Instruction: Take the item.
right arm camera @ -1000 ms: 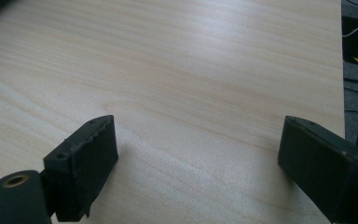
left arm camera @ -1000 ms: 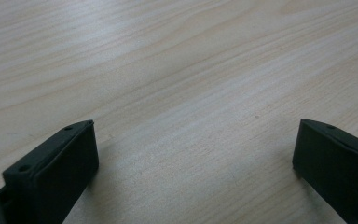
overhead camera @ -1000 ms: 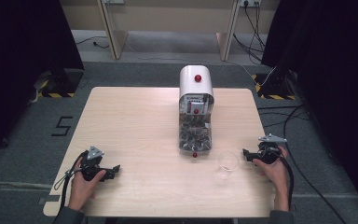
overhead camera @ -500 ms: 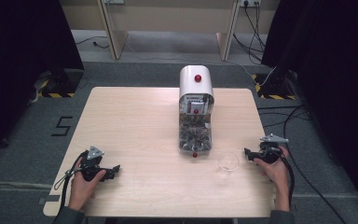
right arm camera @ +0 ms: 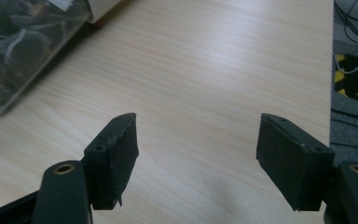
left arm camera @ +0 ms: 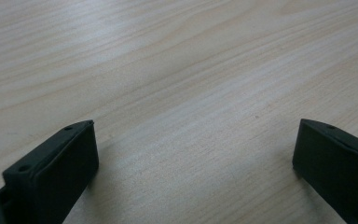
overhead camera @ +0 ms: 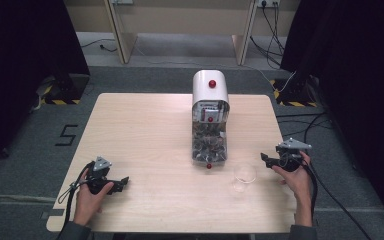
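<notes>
Two tools rest in my hands, jaws wide apart and empty: left tool point(overhead camera: 122, 182) at the near-left of the surface point(overhead camera: 145, 130), right tool point(overhead camera: 265, 159) near the clear cup point(overhead camera: 243, 175). Nothing started; next I'd likely reach toward the dispenser point(overhead camera: 210, 120).

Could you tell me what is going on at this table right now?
A person holds a left gripper and a right gripper low at the near corners of the table, both open and empty. A white dispenser with a clear bin stands mid-table, and an empty clear glass stands in front of it, untouched.
</notes>
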